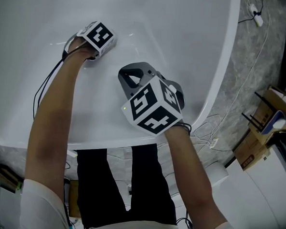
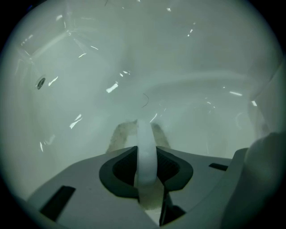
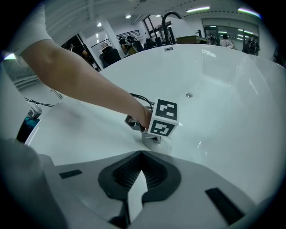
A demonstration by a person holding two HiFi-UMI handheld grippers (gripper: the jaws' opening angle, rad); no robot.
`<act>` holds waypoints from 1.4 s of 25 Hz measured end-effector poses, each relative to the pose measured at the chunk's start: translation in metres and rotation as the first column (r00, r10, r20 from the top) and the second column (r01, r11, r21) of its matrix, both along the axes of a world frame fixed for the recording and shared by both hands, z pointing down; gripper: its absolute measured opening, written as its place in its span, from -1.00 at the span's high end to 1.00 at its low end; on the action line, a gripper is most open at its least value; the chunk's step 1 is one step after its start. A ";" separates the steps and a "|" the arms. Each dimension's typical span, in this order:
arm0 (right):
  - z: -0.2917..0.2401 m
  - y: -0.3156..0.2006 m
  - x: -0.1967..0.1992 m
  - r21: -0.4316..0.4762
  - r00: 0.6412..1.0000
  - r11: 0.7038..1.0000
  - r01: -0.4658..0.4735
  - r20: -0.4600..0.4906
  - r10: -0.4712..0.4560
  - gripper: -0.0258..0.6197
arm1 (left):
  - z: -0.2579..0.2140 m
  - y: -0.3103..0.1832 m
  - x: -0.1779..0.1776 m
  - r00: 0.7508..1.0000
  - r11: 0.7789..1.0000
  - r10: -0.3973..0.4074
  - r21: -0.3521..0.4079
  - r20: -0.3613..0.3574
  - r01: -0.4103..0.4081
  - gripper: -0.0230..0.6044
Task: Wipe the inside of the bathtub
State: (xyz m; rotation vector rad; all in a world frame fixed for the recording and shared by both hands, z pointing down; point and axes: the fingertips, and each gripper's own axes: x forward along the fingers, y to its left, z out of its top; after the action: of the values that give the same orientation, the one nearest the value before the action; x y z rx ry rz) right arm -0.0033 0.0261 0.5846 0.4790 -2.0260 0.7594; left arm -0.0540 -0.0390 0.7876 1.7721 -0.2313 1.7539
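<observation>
The white bathtub (image 1: pixel 186 37) fills the head view. My left gripper (image 1: pixel 100 40) is far down inside it at the upper left, under its marker cube (image 3: pixel 163 117). In the left gripper view the left gripper (image 2: pixel 146 150) is shut on a white cloth (image 2: pixel 145 154), whose lower part (image 2: pixel 120 136) is pressed against the tub wall (image 2: pixel 187 67). My right gripper (image 1: pixel 135 76) hovers above the tub near its front rim (image 1: pixel 102 142). Its jaws (image 3: pixel 142 153) are shut with nothing between them and point toward the left gripper (image 3: pixel 154 136).
A small round fitting (image 3: pixel 189 95) sits in the tub wall, and a dark faucet (image 3: pixel 169 18) rises past the far rim. A black cable (image 1: pixel 47 81) trails from the left gripper. Right of the tub are loose cables (image 1: pixel 244 74), a power strip (image 1: pixel 258 18) and cardboard boxes (image 1: pixel 257 143).
</observation>
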 end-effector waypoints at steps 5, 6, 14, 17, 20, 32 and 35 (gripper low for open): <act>-0.001 0.001 0.009 -0.004 1.000 1.000 0.004 0.019 -0.004 0.86 | 0.000 0.002 0.027 1.000 1.000 -0.017 0.014 -0.015 0.017 0.61; -0.003 0.000 0.010 -0.004 1.000 1.000 0.005 0.023 -0.005 0.86 | -0.001 0.003 0.032 0.999 1.000 -0.028 0.006 -0.025 0.028 0.61; -0.006 0.001 0.016 -0.014 0.999 1.000 0.006 0.053 -0.005 0.86 | -0.002 0.009 0.066 0.997 0.999 -0.047 0.010 -0.053 0.048 0.61; -0.011 0.003 0.011 -0.017 0.998 1.000 0.024 0.063 -0.023 0.86 | -0.006 0.012 0.075 0.995 0.998 -0.069 -0.012 -0.073 0.069 0.61; -0.015 0.001 0.010 -0.020 0.997 1.000 0.014 0.079 -0.012 0.86 | -0.010 0.014 0.082 0.993 0.996 -0.085 -0.027 -0.087 0.083 0.61; -0.020 -0.003 0.019 -0.005 0.998 1.000 0.005 0.068 -0.004 0.86 | -0.028 0.010 0.074 0.990 0.993 -0.115 0.017 -0.080 0.117 0.62; -0.023 -0.003 0.023 0.008 0.999 1.000 -0.003 0.048 0.002 0.86 | -0.039 0.014 0.071 0.987 0.991 -0.129 0.009 -0.098 0.131 0.61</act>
State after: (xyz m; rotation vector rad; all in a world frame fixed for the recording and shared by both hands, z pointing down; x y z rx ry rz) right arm 0.0196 0.0227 0.5615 0.4719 -2.0744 0.7712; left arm 0.0171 -0.0247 0.7490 1.8057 -0.3131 1.5741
